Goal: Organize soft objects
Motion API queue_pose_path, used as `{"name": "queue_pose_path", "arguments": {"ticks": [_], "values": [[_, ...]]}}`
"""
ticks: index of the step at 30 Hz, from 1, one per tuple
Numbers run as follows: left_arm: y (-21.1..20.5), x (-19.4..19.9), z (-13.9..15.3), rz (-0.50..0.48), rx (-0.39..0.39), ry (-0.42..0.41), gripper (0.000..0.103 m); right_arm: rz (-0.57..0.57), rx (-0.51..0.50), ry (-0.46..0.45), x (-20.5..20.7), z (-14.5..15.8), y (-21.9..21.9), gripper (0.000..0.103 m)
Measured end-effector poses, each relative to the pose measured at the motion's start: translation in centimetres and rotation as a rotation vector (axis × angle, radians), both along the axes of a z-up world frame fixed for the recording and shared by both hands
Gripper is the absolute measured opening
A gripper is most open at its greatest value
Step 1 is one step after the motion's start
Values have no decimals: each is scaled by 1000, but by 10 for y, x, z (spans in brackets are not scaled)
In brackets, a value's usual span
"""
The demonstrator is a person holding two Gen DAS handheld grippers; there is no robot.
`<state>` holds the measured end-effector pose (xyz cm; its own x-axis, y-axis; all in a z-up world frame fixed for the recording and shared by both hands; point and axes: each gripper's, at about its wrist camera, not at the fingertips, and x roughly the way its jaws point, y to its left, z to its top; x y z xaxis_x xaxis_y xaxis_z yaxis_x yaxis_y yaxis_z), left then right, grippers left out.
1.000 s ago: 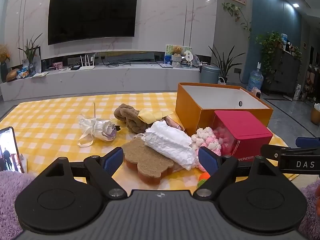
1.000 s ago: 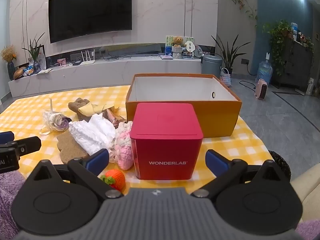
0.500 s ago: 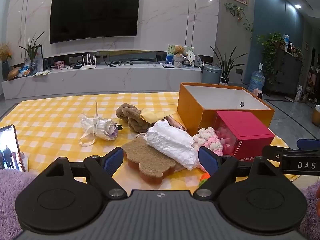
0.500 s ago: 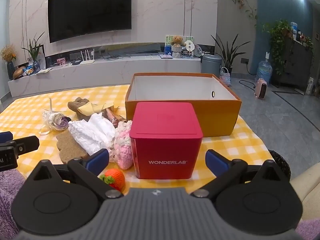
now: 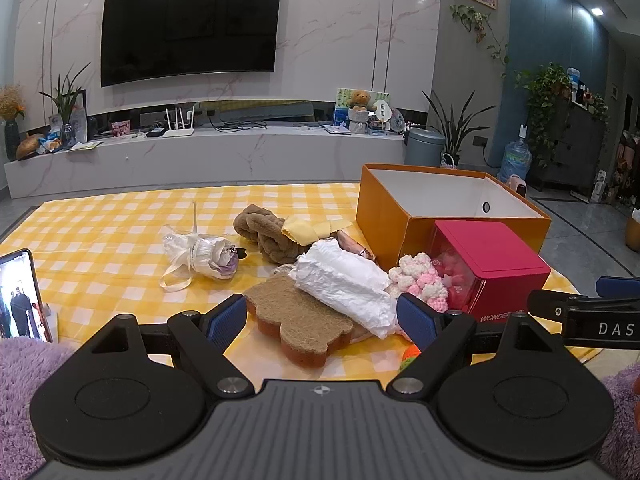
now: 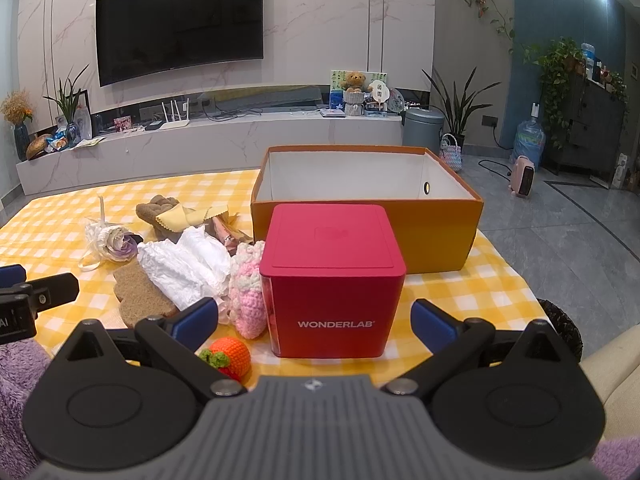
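Barely any change over the last second: left view has drifted slightly, objects sit a touch right and lower in frame; right view is essentially static. Nothing on the cloth has been touched.

Left gripper (image 5: 322, 316): jaws wide apart, holding nothing, hovering at the near edge of the yellow checked cloth (image 5: 100, 240). Directly ahead between its fingers: brown bear-shaped sponge (image 5: 298, 318), with the white crumpled cloth (image 5: 344, 282) lying partly over its far-right side. Ahead-left: white ribbon-tied flower bundle (image 5: 204, 256). Further ahead: brown plush piece (image 5: 266, 232) with a yellow cloth square (image 5: 302, 229) on top. Phone (image 5: 20, 296) far left.

Right gripper (image 6: 314, 318): jaws also spread, empty. Straight ahead, close between the fingers: red WONDERLAB box (image 6: 334, 280), lid on. Behind it and touching or nearly so: open orange box (image 6: 368, 204), white inside. Just left of the red box: pink-white crochet piece (image 6: 248, 288); by the left finger, orange crochet carrot (image 6: 230, 354).

All soft items are on the cloth, left of the boxes.
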<state>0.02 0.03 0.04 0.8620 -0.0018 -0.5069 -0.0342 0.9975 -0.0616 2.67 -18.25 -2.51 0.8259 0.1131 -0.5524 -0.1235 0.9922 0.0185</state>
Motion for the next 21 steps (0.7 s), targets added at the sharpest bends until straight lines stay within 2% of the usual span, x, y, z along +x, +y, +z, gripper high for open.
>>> {"name": "queue_pose_path", "arguments": {"ticks": [21], "values": [[0, 0, 0, -1, 1, 3, 99, -5, 4, 8, 1, 0, 0, 101]]}}
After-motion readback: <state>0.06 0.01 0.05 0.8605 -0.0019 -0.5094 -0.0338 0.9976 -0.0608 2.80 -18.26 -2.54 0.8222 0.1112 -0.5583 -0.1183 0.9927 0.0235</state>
